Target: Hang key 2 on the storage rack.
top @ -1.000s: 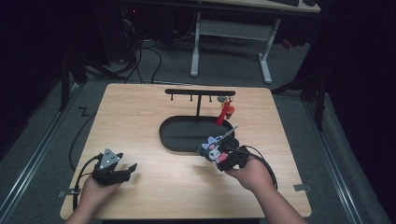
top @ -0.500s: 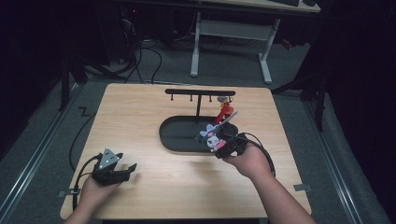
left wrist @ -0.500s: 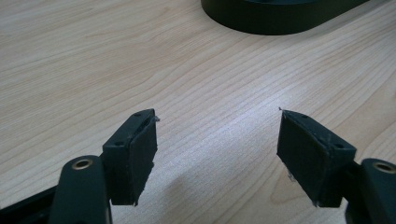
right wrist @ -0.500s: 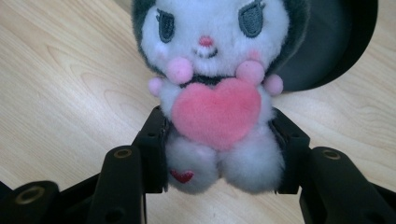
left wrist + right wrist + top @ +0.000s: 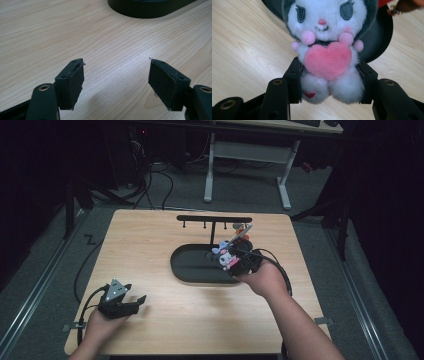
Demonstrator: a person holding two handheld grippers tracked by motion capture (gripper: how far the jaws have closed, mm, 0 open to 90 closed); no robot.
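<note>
A: How far along is it?

B: The right gripper point(image 5: 329, 82) has its jaws clamped on the plush toy point(image 5: 327, 47), held over the right end of the black tray point(image 5: 190, 270), just below the hook rack point(image 5: 214, 219). Hanging it looks left to do.

A: And the left gripper point(image 5: 116, 82)?

B: Jaws wide, empty, on the table point(image 5: 150, 240) well left of the tray.

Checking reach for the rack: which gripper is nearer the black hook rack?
Right. The right gripper holds the plush toy over the tray, just below the hook rack. The left gripper sits open near the table's near-left corner.
</note>
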